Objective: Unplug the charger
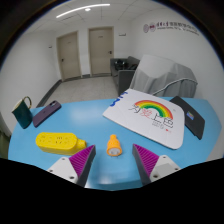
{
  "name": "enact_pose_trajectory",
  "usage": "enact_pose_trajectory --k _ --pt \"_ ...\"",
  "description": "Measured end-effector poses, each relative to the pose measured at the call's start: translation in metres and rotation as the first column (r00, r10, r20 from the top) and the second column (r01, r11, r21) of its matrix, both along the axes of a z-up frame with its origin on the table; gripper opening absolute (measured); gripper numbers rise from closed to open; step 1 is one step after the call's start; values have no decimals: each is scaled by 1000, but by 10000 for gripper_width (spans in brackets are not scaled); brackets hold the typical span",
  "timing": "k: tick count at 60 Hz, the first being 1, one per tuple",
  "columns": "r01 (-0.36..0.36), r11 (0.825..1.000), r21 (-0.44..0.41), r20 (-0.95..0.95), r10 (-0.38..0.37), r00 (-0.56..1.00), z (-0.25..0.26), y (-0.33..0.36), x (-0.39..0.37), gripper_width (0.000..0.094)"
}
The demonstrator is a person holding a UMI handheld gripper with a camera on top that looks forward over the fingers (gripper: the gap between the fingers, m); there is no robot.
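A small orange charger [114, 147] lies on the blue table [100, 125], just ahead of my fingers and in line with the gap between them. A yellow power strip [55, 141] lies to its left, apart from it. I see no plug in the strip. My gripper [115, 165] is open and low over the table. Its purple pads [82, 158] stand wide apart and touch nothing.
A white sheet with a rainbow picture [150, 112] lies to the right beyond the charger. A black object [193, 118] lies at the far right. A dark flat device [45, 112] and a teal object [22, 114] sit at the left. Two doors stand behind.
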State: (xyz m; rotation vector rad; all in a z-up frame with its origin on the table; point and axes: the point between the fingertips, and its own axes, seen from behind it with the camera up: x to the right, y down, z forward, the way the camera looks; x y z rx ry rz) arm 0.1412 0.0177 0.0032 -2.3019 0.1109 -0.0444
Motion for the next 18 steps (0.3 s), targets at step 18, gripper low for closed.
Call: enact_pose_trajectory --k 18 --pt "-111 989 97 -83 119 989 68 -88 20 852"
